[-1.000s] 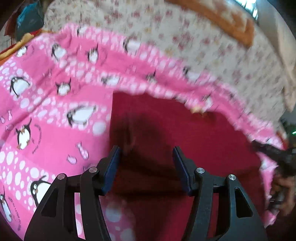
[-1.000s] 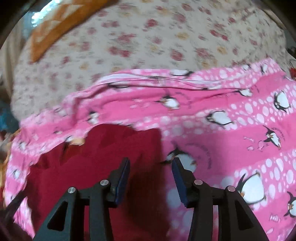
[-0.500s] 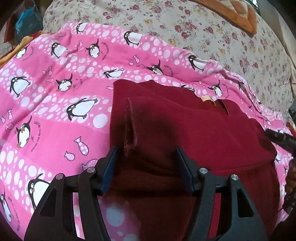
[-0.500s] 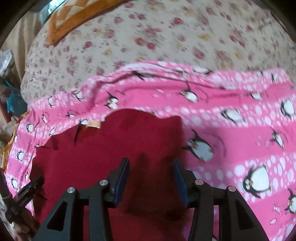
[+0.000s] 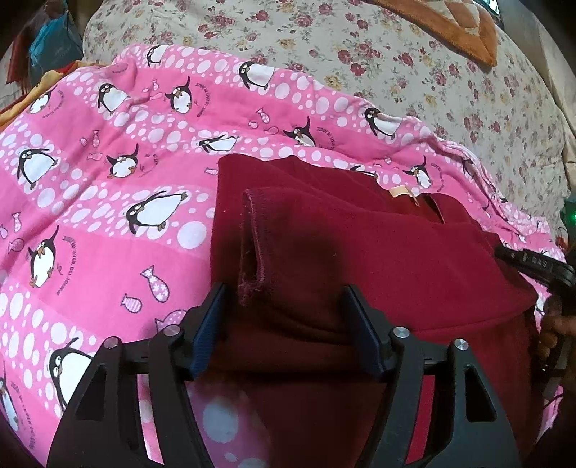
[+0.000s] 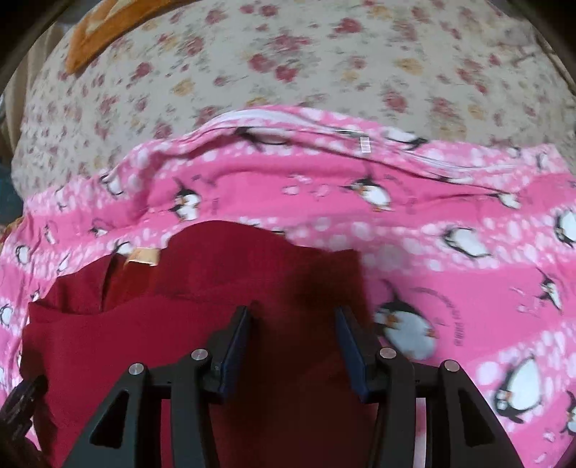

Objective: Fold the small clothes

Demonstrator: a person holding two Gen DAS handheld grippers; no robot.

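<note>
Left wrist view: the red garment's (image 5: pixel 378 259) sleeve edge lies between the wide-open, empty left gripper (image 5: pixel 284 324); pink blanket (image 5: pixel 100 201) spreads leftward. The right gripper (image 6: pixel 293 342), apparently empty, gapes over red cloth.

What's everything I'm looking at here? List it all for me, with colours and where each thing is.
garment: one, dark red, partly folded, lying on the blanket
label: one, tan, at the garment's neck
blanket: one, pink with penguins and white dots, spread under the garment
bedcover: one, cream with red flowers, behind the blanket
cushion: one, orange, far right corner
bag: one, blue, far left, partly out of view
left gripper: black with blue pads, open over the garment's sleeve
right gripper: black with blue pads, open over the garment
</note>
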